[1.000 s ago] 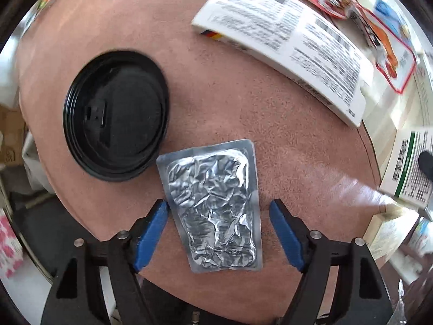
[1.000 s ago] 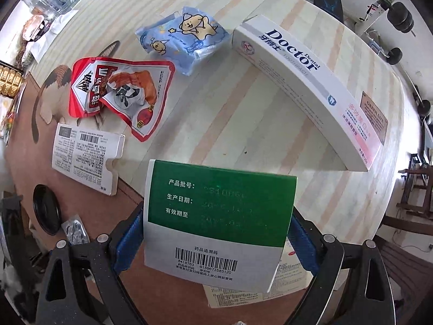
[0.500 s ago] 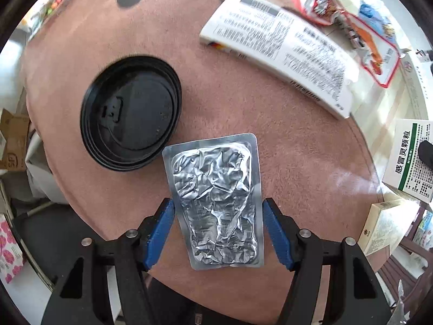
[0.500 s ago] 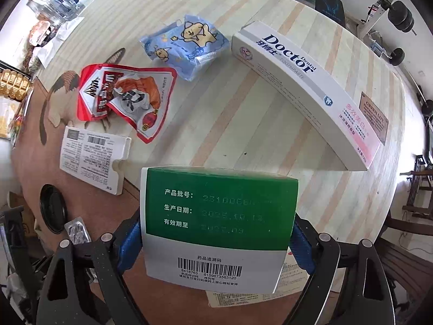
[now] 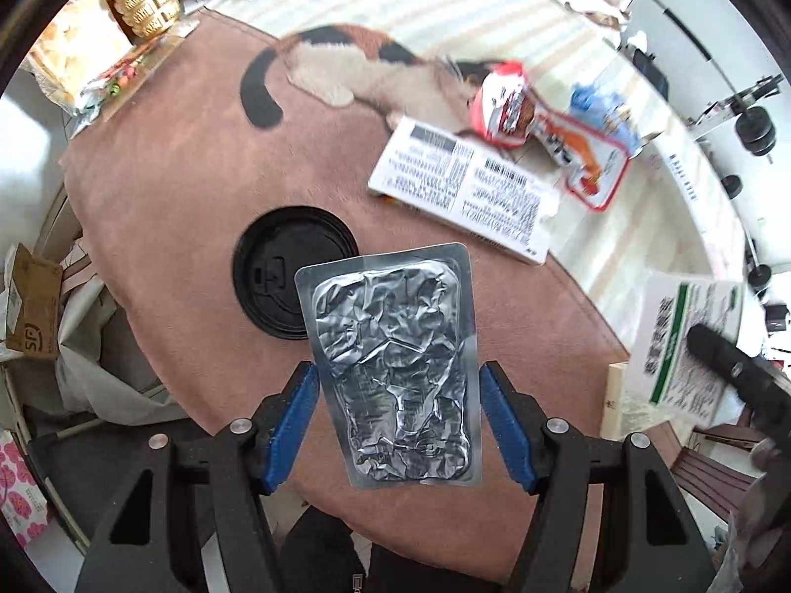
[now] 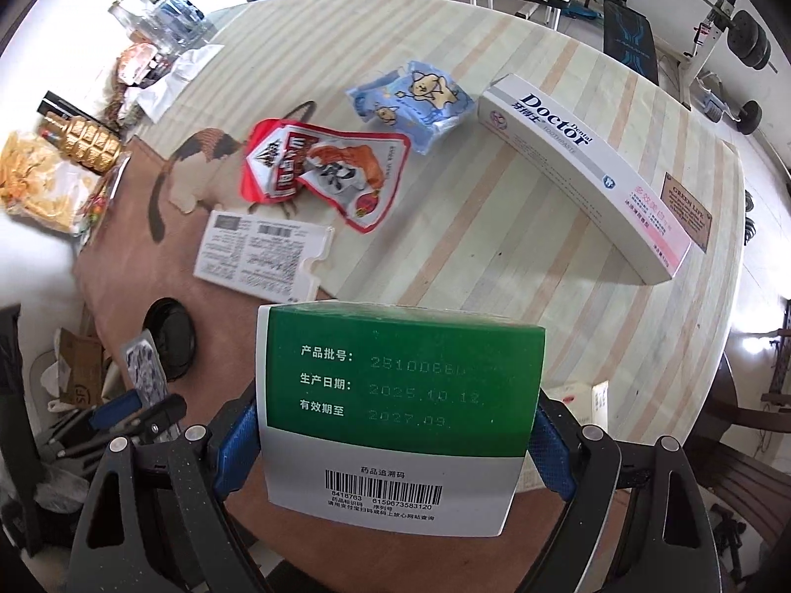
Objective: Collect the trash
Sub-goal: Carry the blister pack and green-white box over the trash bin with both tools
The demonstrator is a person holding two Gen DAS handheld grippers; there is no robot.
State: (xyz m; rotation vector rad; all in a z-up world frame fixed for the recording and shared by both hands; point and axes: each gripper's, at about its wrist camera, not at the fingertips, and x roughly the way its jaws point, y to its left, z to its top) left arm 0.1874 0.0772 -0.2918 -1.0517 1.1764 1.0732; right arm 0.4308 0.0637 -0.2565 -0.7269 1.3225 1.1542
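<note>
Left wrist view: the left hand-held gripper point(image 5: 398, 420) clamps its blue pads on both long edges of a crumpled foil blister pack point(image 5: 393, 370), held above the brown mat point(image 5: 188, 188).
Beneath it: a black cup lid point(image 5: 277, 272); a white printed box point(image 5: 464, 197) lies beyond.
Right wrist view: the right hand-held gripper point(image 6: 390, 449) grips a green-and-white medicine box point(image 6: 395, 410), apparently lifted off the bench point(image 6: 494, 257).
On the bench: a red snack wrapper point(image 6: 326, 168), a blue packet point(image 6: 415, 99), a toothpaste box point(image 6: 588, 173).

The left gripper point(image 5: 398, 422) has closed on the crumpled silver foil blister pack point(image 5: 395, 370). It has raised the pack off the brown mat point(image 5: 188, 158).
</note>
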